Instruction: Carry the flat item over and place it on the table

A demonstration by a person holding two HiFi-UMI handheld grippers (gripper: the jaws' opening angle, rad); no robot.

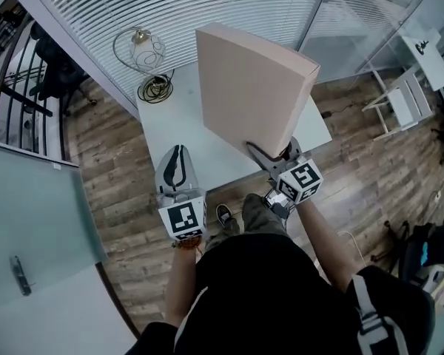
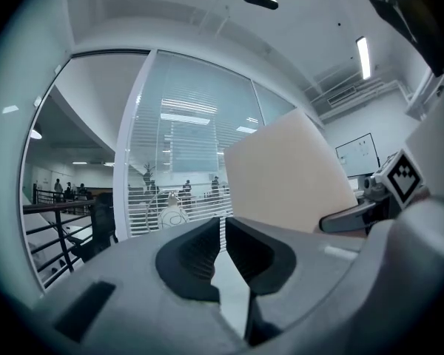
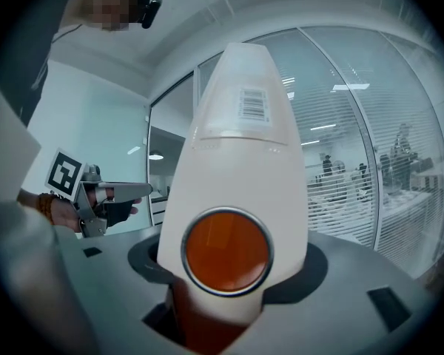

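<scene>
— Where's the box [image 1: 248, 87]?
— Upright above the table [image 1: 179, 120], its lower edge clamped in the right gripper [image 1: 265, 157].
— And the left gripper [image 1: 176, 161]?
— Jaws together, empty, beside the box, not touching it.

A white table [image 1: 170, 128] is set against a glass wall with blinds. At its far left corner a wire-globe lamp [image 1: 139, 49] is stood, and a coiled cable [image 1: 155, 89] is laid just beside it, on the nearer side. The table is surrounded by a plank floor [image 1: 111, 191]. On the floor a white rack [image 1: 399, 102] is stood to the right, well apart from the table, a black chair [image 1: 55, 76] to the left, and dark bags [image 1: 414, 246] at the near right. A shoe [image 1: 224, 214] is planted just before the table's near edge.
</scene>
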